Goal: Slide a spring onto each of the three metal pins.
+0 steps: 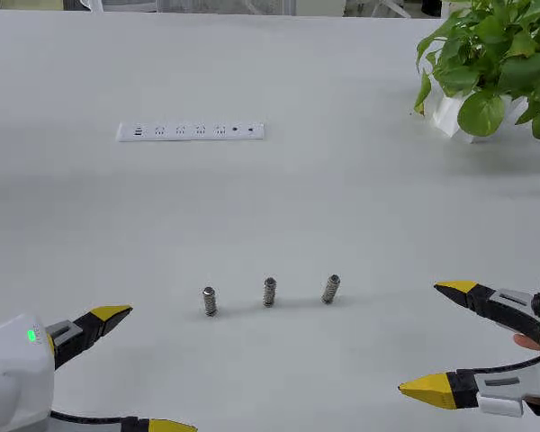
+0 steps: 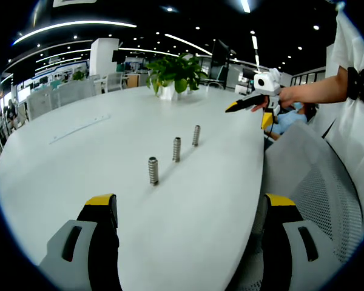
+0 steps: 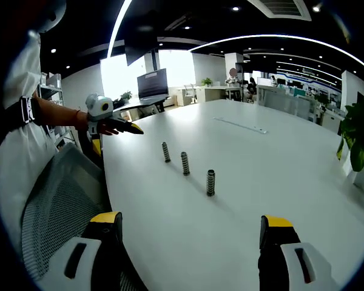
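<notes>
Three short metal pins stood in a row on the white counter (image 1: 342, 207), toward its near side: left pin (image 1: 210, 301), middle pin (image 1: 269, 292), right pin (image 1: 331, 288). Each read as a grey coiled spring from base up to a small cap; pin and spring couldn't be told apart at that size. Right pin looked slightly tilted in the head view but upright in both gripper views, so can't tell which. Pins were evenly spaced, apart from each other, standing free.

Left tool (image 1: 142, 369) sat low-left of the row, right tool (image 1: 430, 337) low-right, both well apart from the pins. Both had black jaws with yellow tips spread wide, released, holding nothing. Left tool's body and lower jaw were cut off by the frame corner. Right tool's body was cut off by the frame edge, with one fingertip (image 1: 525, 342) just visible behind it.

Bare counter lay all round the row: in front, behind and on both sides. Counter's curved near edge showed in the gripper views, running close by each tool's jaws, with a grey mesh chair (image 2: 318, 182) beside it.

Long white power strip (image 1: 190, 131) lay flat well behind the pins; socket detail too small to read. Leafy green plant (image 1: 495, 54) stood in a white pot (image 1: 448, 112) at the far right of the counter, partly cut off by the frame, pot mostly hidden by leaves.
</notes>
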`<state>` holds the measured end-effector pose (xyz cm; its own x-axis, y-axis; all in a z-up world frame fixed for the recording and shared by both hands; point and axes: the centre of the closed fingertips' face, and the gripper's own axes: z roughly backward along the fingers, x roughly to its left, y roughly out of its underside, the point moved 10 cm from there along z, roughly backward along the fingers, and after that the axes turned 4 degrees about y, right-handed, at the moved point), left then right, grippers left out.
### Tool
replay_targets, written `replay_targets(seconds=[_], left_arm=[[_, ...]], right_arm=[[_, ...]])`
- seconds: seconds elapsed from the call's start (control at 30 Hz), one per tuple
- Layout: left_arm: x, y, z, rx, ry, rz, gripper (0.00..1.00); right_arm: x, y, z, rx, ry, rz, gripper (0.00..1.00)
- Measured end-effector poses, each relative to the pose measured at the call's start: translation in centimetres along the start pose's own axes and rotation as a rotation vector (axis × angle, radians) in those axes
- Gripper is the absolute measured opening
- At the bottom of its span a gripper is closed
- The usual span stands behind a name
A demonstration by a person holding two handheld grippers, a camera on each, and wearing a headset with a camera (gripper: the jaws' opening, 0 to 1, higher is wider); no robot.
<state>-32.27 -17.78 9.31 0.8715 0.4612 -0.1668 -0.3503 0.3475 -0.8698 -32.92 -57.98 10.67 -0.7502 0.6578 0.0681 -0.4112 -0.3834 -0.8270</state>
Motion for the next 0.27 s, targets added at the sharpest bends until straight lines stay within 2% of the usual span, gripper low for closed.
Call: replay_targets(seconds=[0.27], left_arm=[[-0.03,0.13,0.04,-0.001,0.003,0.002,0.99]], right_arm=[[0.38,-0.19,-0.14,0.000,-0.005,0.002,0.94]])
